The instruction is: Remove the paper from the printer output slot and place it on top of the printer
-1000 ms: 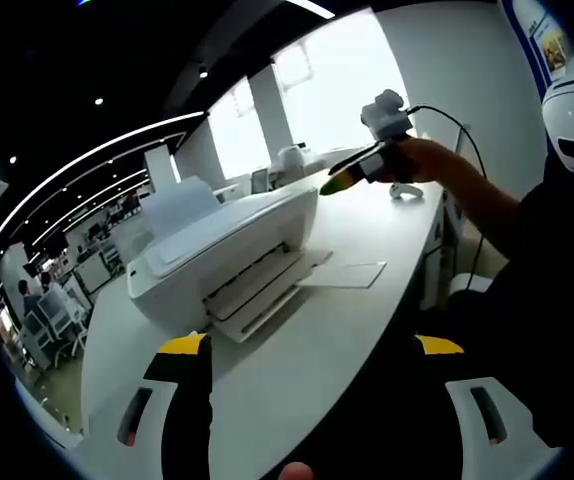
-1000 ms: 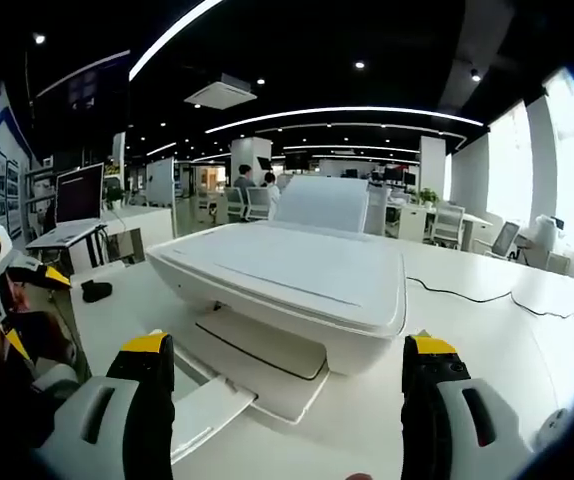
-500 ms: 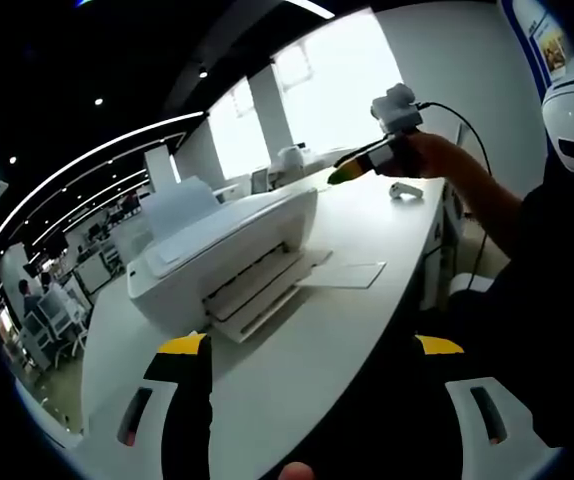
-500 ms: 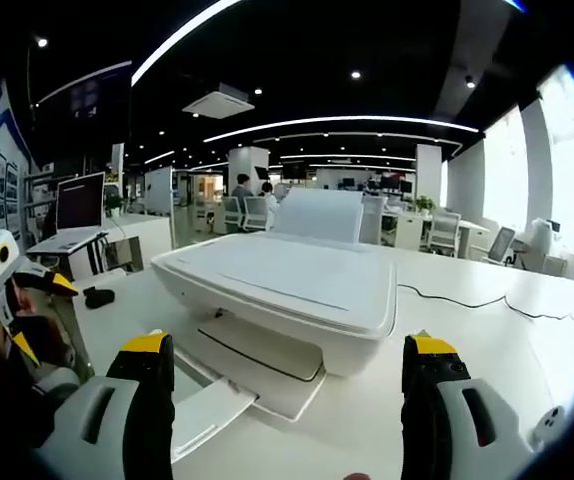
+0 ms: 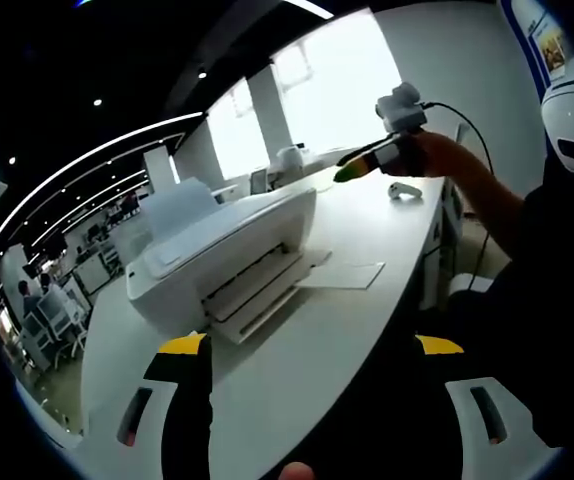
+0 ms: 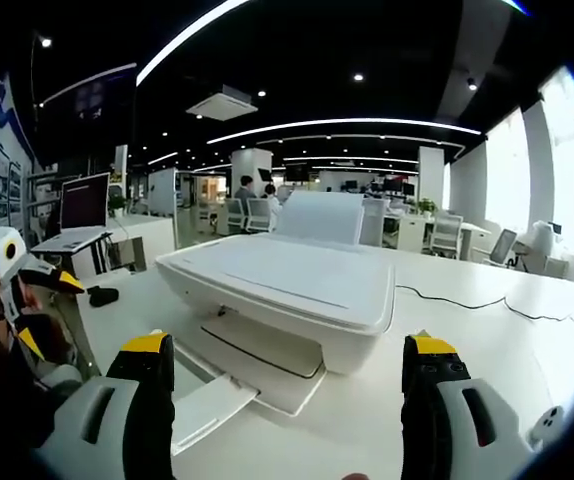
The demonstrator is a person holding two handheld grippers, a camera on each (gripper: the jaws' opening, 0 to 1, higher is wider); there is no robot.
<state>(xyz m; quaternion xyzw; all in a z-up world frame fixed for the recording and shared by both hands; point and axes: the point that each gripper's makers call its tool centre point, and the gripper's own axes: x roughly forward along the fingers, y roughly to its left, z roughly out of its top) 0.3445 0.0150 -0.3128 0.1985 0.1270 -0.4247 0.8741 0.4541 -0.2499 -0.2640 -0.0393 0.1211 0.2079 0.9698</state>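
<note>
With both the left gripper (image 5: 310, 385) and right gripper (image 6: 288, 400) spread and empty, we'd pinch the light, floppy paper (image 6: 207, 408) by its free edge jutting from the printer (image 6: 287, 285)'s tray.

No readable text anywhere: the wall posters (image 5: 550, 45) in the left gripper view are too small and blurred to make out, and the printer (image 6: 287, 285) shows no legible brand.
</note>
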